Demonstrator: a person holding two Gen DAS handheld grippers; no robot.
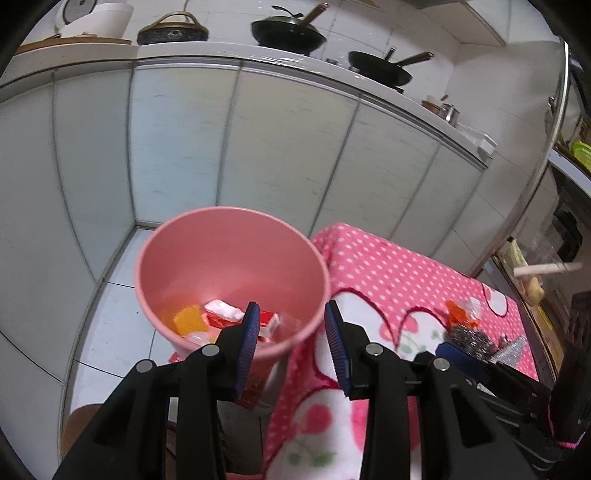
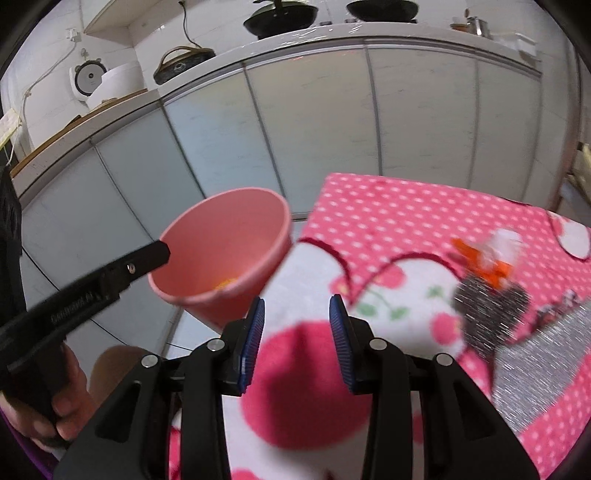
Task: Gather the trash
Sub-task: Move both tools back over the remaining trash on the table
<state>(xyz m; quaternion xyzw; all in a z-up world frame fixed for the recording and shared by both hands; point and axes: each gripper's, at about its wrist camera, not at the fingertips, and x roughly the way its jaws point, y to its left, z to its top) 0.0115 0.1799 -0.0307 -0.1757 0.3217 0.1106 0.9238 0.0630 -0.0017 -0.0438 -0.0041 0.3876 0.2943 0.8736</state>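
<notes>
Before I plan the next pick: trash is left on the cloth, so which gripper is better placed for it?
Right. The right gripper is over the cloth, jaws empty, beside the orange-and-white wrapper. The left gripper sits at the pink bin.

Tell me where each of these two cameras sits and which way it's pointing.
Left wrist: sits on the left gripper, angled down at the pink bin with trash inside; its own empty fingers show.
Right wrist: sits on the right gripper, angled down at the pink spotted cloth and steel scrubber; its own empty fingers show, also the left gripper and the hand holding it.
Shared: bin, cloth, scrubber, cabinets, pans.
</notes>
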